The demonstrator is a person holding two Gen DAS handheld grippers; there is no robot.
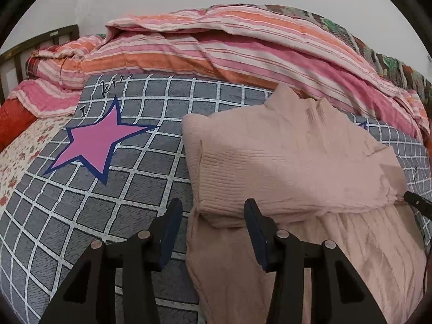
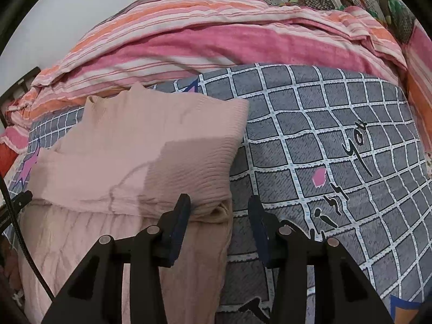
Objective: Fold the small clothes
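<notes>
Item: pink ribbed dress (image 1: 291, 167), flat on the grey checked blanket (image 1: 129, 189); sides folded in, long axis running 6 to 12 o'clock, collar pointing to 12 toward the striped quilt (image 1: 216, 48).

Left gripper (image 1: 213, 232): jaws spread, straddling the dress's left edge at the waist seam, gripping nothing.

Right gripper (image 2: 218, 226): jaws spread, straddling the right edge, gripping nothing.

Pink star print (image 1: 100, 143) at 10 o'clock.

Each hand-held gripper, left (image 1: 212, 232) and right (image 2: 218, 229), is built from black angular arms; dark blue pads (image 1: 255, 229) and copper-coloured round pins (image 1: 282, 233) are fitted. A black cable (image 2: 24, 251) is seen.
</notes>
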